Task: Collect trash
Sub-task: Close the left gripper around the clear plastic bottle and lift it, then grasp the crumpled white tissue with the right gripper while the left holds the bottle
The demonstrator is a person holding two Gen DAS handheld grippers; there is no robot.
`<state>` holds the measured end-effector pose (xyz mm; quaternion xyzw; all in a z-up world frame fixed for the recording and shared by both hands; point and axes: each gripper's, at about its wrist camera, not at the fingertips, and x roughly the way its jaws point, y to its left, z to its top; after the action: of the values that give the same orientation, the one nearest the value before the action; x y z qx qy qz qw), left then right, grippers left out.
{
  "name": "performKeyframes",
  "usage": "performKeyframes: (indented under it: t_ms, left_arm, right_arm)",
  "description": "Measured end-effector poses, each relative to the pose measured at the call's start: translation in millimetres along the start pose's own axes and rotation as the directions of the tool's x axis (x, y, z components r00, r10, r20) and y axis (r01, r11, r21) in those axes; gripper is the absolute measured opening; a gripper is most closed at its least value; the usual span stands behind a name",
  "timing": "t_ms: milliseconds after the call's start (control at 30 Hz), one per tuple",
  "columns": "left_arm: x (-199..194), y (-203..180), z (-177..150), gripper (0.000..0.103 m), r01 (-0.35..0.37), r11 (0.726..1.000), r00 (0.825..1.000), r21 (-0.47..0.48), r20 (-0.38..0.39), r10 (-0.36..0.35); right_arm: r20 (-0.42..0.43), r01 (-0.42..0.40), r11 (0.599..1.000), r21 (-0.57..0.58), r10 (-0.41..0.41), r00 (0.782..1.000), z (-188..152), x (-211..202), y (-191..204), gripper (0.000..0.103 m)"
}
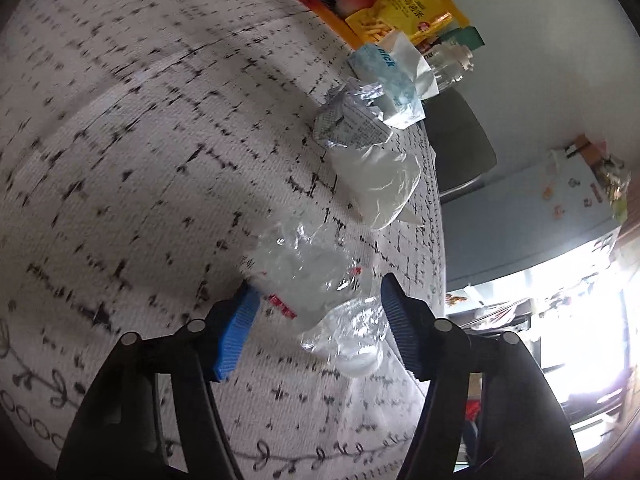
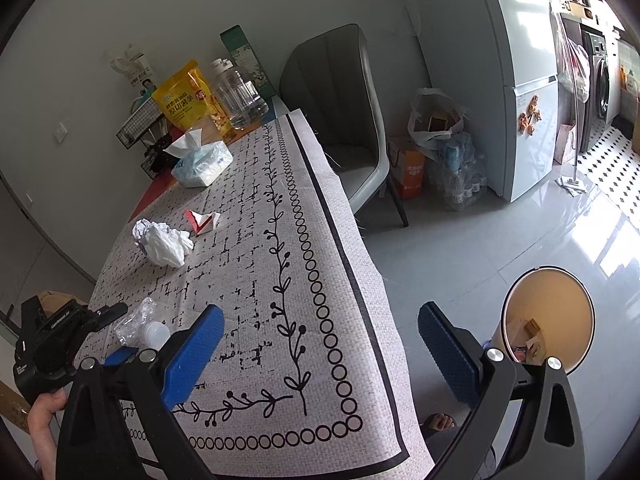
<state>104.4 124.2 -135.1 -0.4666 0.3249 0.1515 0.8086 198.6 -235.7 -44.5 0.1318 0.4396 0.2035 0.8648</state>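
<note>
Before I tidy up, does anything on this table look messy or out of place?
Yes. Loose trash litters the tablecloth: a crushed clear plastic bottle between the left gripper pads, a crumpled white tissue, and a torn red-and-white wrapper.

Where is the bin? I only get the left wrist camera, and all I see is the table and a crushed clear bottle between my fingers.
Observer: The bin stands open on the floor, just off the near corner of the table, on the right of the right wrist view.
Operator: Is anything in it?
Observer: Yes, a few scraps of paper or packaging lie at the bottom.
Operator: What's my other hand holding?
Observer: Nothing. The right gripper is open and empty, over the table's edge.
</note>
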Motion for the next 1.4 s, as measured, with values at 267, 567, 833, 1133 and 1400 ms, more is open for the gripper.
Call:
performKeyframes:
  t_ms: [267, 567, 833, 1133, 1400]
  left_arm:
    - [3, -3, 5, 0.044, -0.021, 0.999, 1.0, 0.046, 0.016, 0.02]
    - [-47, 10, 33, 0.029, 0.034, 0.997, 0.989, 0.066, 0.138, -0.043]
    - [-94, 29, 66, 0.029, 0.003, 0.998, 0.963, 0.067, 0.27, -0.022]
    - [-114, 62, 87, 0.029, -0.016, 1.0, 0.945, 0.006, 0.328, 0.013]
    - [-120, 90, 100, 0.029, -0.023, 0.999, 0.935, -0.045, 0.352, 0.038]
  right_arm:
    - [-0.021, 0.014, 1.0, 0.014, -0.013, 1.0, -3, 5, -2, 0.095]
    - [-0.022, -0.005, 0.999, -0.051, 0.004, 1.0, 2, 8, 32, 0.095]
    - [-0.033, -0.049, 0.99, -0.133, 0.045, 0.998, 6, 24, 80, 0.095]
    - [-0.069, -0.111, 0.963, -0.244, 0.097, 0.993, 19, 55, 147, 0.095]
    - [-0.139, -0.126, 0.934, -0.334, 0.083, 0.987, 28, 109, 193, 0.095]
